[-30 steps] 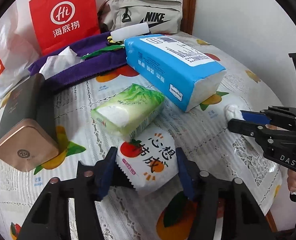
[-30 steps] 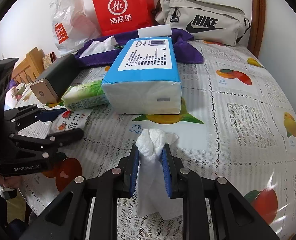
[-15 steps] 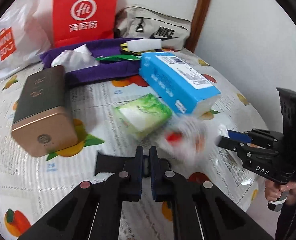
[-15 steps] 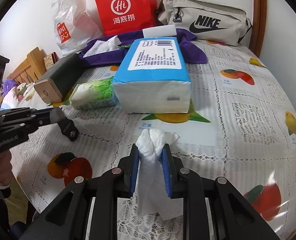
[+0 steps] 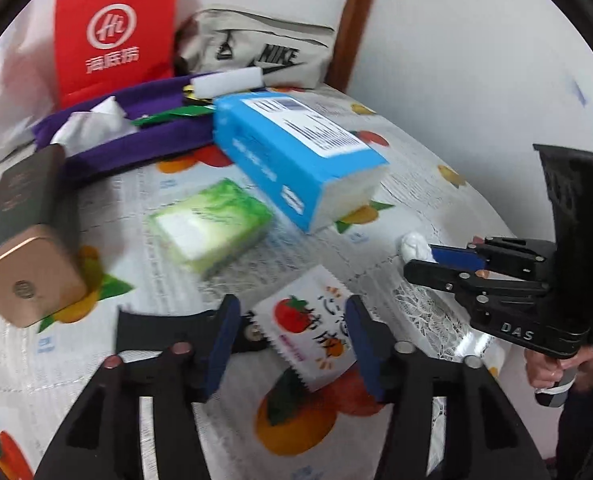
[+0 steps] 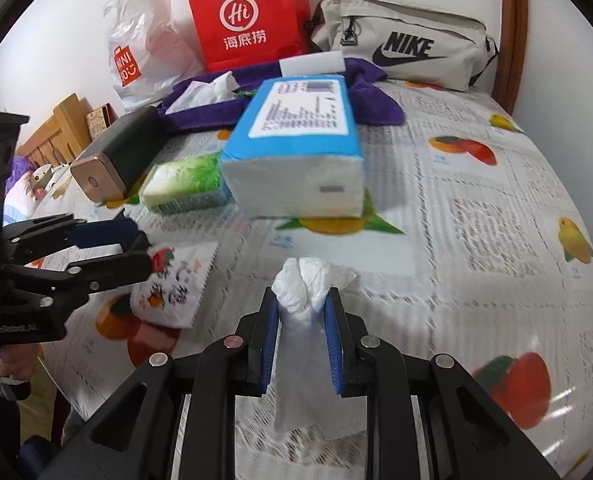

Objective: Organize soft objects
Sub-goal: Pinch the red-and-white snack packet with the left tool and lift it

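Observation:
A small white tissue packet with a tomato print [image 5: 310,330] lies on the fruit-print tablecloth [image 6: 476,216] between the wide-open fingers of my left gripper [image 5: 292,344]; the pads do not press it. It also shows in the right wrist view [image 6: 172,284]. My right gripper [image 6: 301,332] is shut on a crumpled white tissue [image 6: 302,312], also seen in the left wrist view [image 5: 414,246]. A green tissue pack [image 5: 210,226] and a big blue tissue pack [image 5: 296,152] lie further back.
A dark box with a gold end [image 5: 24,232] lies at the left. A purple towel [image 5: 136,144] with loose tissues, a red paper bag [image 6: 252,16], a white plastic bag [image 6: 144,40] and a grey Nike pouch [image 6: 404,48] stand along the back wall.
My left gripper let go of the tomato-print packet, snapped shut as the packet slipped out to the right, then opened wide around it again. The right gripper kept its hold on the tissue.

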